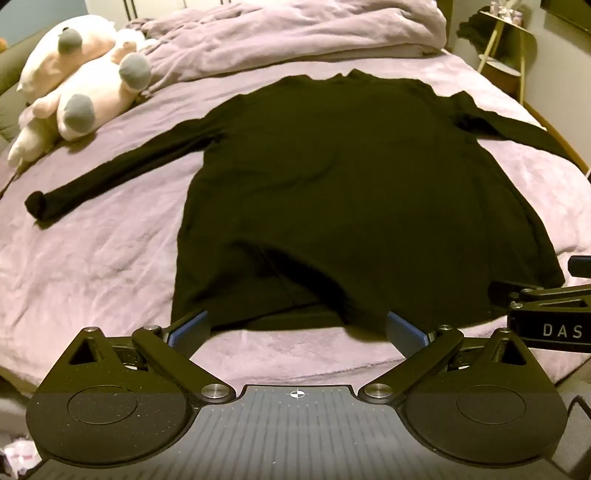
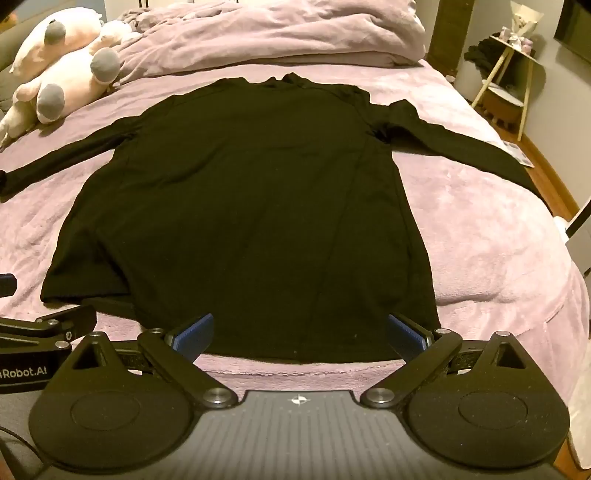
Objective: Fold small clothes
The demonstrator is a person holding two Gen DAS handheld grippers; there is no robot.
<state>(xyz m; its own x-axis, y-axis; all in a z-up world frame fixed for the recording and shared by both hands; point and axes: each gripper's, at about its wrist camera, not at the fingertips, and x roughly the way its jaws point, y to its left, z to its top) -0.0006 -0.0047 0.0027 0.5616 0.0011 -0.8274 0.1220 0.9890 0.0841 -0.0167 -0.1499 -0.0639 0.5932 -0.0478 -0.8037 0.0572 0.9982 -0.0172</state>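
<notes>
A black long-sleeved top (image 1: 332, 192) lies flat on the pink bed cover (image 1: 92, 266), collar at the far end, both sleeves spread out to the sides. It also shows in the right wrist view (image 2: 251, 206). My left gripper (image 1: 297, 328) is open, its blue pads at the near hem, left of middle. My right gripper (image 2: 299, 332) is open at the near hem too, toward the right side. Neither holds cloth. The hem's left part is rumpled. Each gripper shows at the edge of the other's view.
A white and grey plush toy (image 1: 81, 81) lies at the far left of the bed. A bunched pink duvet (image 1: 295, 33) lies at the head. A small round side table (image 2: 513, 74) stands right of the bed, beside the wooden floor (image 2: 546, 173).
</notes>
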